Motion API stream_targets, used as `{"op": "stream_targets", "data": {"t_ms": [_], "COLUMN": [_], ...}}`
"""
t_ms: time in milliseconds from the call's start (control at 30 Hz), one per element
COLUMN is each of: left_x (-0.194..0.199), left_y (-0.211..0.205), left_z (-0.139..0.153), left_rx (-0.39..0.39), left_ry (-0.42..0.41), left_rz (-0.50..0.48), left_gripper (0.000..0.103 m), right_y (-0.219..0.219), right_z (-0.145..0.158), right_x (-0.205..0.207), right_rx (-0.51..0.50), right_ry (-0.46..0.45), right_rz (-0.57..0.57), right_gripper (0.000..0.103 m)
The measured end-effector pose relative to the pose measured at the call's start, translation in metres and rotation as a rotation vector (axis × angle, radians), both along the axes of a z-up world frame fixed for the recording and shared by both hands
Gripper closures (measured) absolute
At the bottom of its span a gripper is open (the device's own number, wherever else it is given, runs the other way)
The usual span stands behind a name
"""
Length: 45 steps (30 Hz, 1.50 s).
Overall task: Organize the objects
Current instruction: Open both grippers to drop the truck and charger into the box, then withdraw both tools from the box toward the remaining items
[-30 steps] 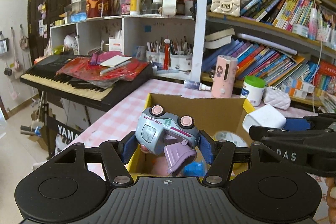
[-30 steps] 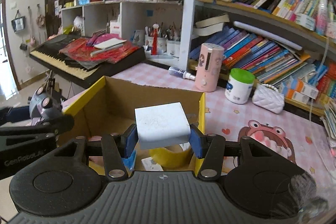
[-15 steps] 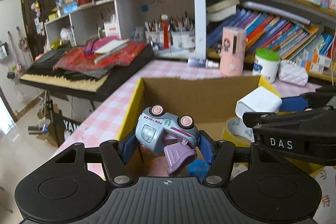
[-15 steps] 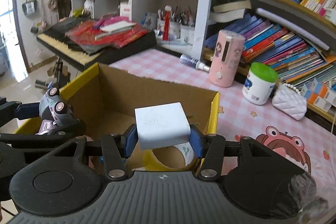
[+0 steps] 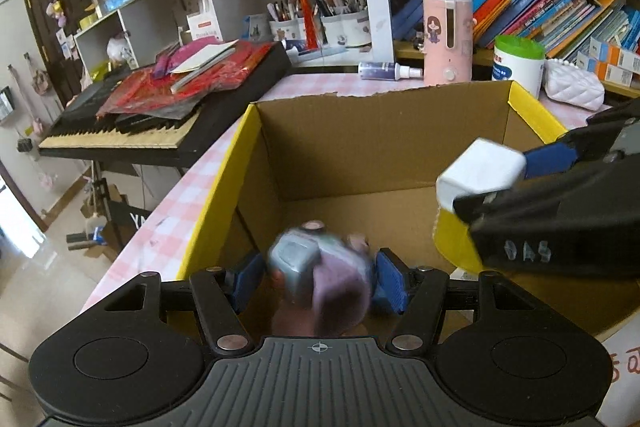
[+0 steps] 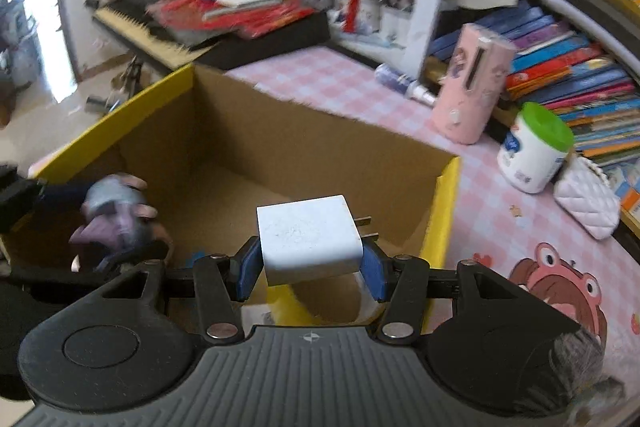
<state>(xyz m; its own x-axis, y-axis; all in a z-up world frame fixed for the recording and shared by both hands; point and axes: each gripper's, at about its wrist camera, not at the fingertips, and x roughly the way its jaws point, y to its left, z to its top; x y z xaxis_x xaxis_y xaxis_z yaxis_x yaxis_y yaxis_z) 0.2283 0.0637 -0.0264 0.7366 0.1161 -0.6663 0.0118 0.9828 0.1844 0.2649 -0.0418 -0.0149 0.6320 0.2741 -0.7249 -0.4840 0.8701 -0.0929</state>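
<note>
- Left gripper point(image 5: 318, 277): tilted down into the open cardboard box point(image 5: 384, 131), near its left wall. Jaws have just been opening; the blue pads point(image 5: 390, 281) stand a little clear of the toy truck point(image 5: 320, 275) that sits between them. Truck is motion-blurred; grey-blue body, purple part, pink wheels. Cannot tell whether it touches either pad.
- Same truck from the right wrist view point(image 6: 116, 215): blurred, low on the left side of the box, with the left gripper's dark arm reaching in from the left edge.
- Right gripper point(image 6: 310, 267): also angled down over the box, toward its right wall. Jaws at a narrow setting, clamped on a white plug adapter point(image 6: 308, 239), both blue pads against its sides. Two metal prongs stick out on the adapter's right.
- Adapter from the left wrist view point(image 5: 478, 175): held above the box interior, right side.
- Under the adapter, inside the box: a yellow tape roll point(image 6: 320, 299).
- Box stands on a pink checked tablecloth point(image 6: 332, 83). Beyond it: pink cylinder point(image 6: 472, 87), green-lidded white jar point(image 6: 534, 149), white quilted pouch point(image 6: 588, 203).
</note>
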Motion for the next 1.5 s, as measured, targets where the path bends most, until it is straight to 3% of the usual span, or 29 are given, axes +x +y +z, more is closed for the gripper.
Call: {"op": "stream_targets", "data": {"t_ms": [200,267,300,367,533,700,833,1067,1233,1500], "left_x": [-0.001,-0.001,-0.002,-0.005,-0.015,-0.026,-0.038,-0.06,-0.076,-0.105], "left_y": [-0.004,-0.005,-0.004,-0.002,-0.002,0.0,0.002,0.015,0.028,0.036], "left_z": [-0.002,-0.002,-0.001,0.002,0.009,0.018,0.027,0.039,0.043,0.041], "left_rx": [0.028,0.049,0.046,0.008,-0.005,-0.036,-0.051,-0.065,-0.079,-0.091], "left_ry": [0.004,-0.002,-0.007,-0.015,-0.045,-0.079,-0.116,-0.153,-0.174,-0.171], "left_rz": [-0.007,0.013,0.014,0.008,-0.014,-0.03,-0.024,0.03,0.079,0.072], "left_gripper": [0.034,0.022,0.021,0.014,0.014,0.011,0.009,0.007,0.005,0.005], "right_y": [0.003,0.004,0.004,0.003,0.0,0.001,0.002,-0.007,-0.008,-0.01], "right_z": [-0.003,-0.003,-0.003,-0.003,0.003,0.017,0.03,0.046,0.042,0.039], "right_x": [0.002,0.002,0.002,0.002,-0.002,-0.02,-0.039,-0.072,-0.102,-0.139], "right_rx": [-0.023,-0.03,-0.027,-0.019,0.025,0.044,0.047,0.082,0.072,0.066], "right_ry": [0.026,0.03,0.032,0.034,0.028,-0.063,-0.172,-0.282,-0.302,-0.308], "right_rz": [0.023,0.024,0.024,0.019,-0.006,-0.052,-0.093,-0.221,-0.298,-0.372], "right_gripper": [0.053,0.053,0.053,0.053,0.052,0.024,0.021,0.013,0.01,0.007]}}
